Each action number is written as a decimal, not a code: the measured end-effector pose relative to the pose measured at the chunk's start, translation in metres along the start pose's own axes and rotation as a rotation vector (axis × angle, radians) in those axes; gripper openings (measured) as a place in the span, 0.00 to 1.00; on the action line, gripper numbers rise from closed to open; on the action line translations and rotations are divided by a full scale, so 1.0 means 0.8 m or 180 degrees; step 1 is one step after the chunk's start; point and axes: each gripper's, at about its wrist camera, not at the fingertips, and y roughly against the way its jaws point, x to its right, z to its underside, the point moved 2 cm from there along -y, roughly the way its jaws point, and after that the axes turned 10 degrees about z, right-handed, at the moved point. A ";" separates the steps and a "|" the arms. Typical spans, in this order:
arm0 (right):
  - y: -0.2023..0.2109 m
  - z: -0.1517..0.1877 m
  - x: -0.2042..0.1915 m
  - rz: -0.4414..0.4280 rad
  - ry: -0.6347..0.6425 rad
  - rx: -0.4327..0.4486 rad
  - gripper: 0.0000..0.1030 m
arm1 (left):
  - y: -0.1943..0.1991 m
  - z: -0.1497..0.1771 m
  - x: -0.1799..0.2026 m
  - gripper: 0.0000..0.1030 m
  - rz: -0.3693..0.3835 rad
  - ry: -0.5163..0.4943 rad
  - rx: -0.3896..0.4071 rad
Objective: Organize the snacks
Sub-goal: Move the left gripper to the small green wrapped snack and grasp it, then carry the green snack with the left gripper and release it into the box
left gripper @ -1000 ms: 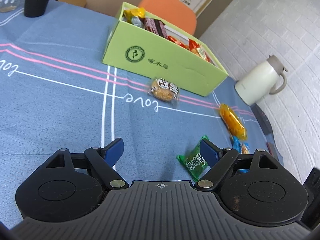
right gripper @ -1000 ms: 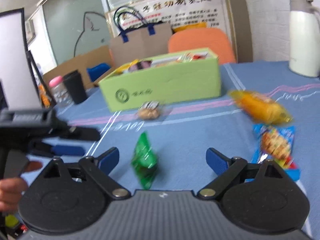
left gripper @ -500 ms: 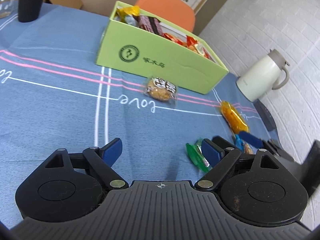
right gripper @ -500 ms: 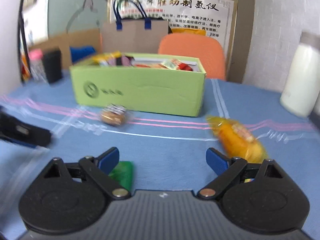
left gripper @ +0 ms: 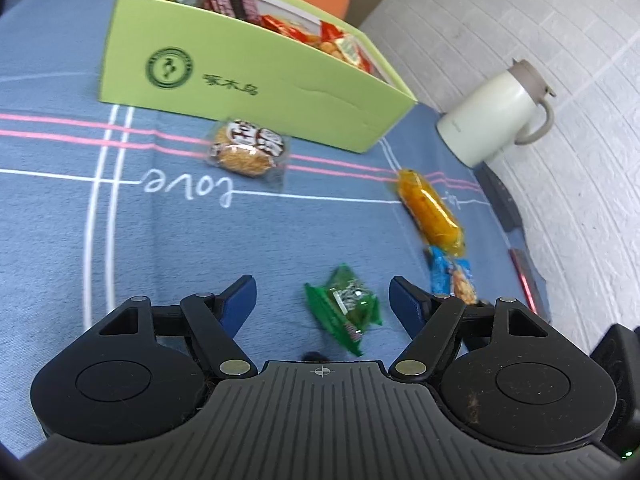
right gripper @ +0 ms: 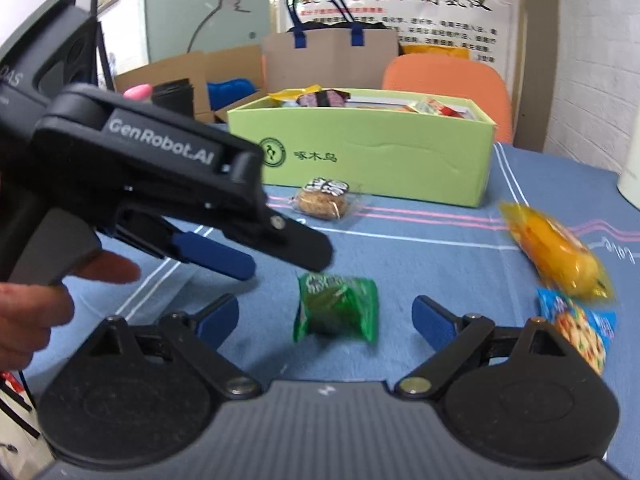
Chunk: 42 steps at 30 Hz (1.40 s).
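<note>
Blue packet (left gripper: pixel 454 280) half hidden at three o'clock; green box (left gripper: pixel 256 84) crammed with snacks; left gripper (left gripper: pixel 322 294) narrowing, still clear of green packet (left gripper: pixel 344 304); right gripper (right gripper: pixel 325 316) apart.

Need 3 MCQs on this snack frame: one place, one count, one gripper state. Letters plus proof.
1. Where does the round cracker pack lie?
A. in the green box
B. on the cloth in front of the green box
C. beside the jug

2. How many snack packs lie loose on the cloth?
A. two
B. four
C. six

3. The left gripper is:
A. open, the green pack between its fingers
B. shut on the orange pack
C. shut and empty

Key: B, it lies on the pink stripes; B, cracker, orange, blue, green; A, gaps show either side, jaws just closing.
</note>
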 end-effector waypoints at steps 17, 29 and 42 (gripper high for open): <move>0.002 0.009 0.001 -0.0086 -0.0039 -0.0069 0.53 | -0.024 0.025 0.016 0.11 -0.0102 -0.0016 -0.0060; -0.021 -0.151 0.020 -0.0059 0.0179 0.0602 0.57 | 0.029 -0.124 0.051 0.12 0.0081 -0.0248 0.0631; -0.125 -0.217 0.056 -0.0156 0.0172 0.0399 0.72 | -0.025 -0.226 0.004 0.45 -0.0510 -0.0379 0.0755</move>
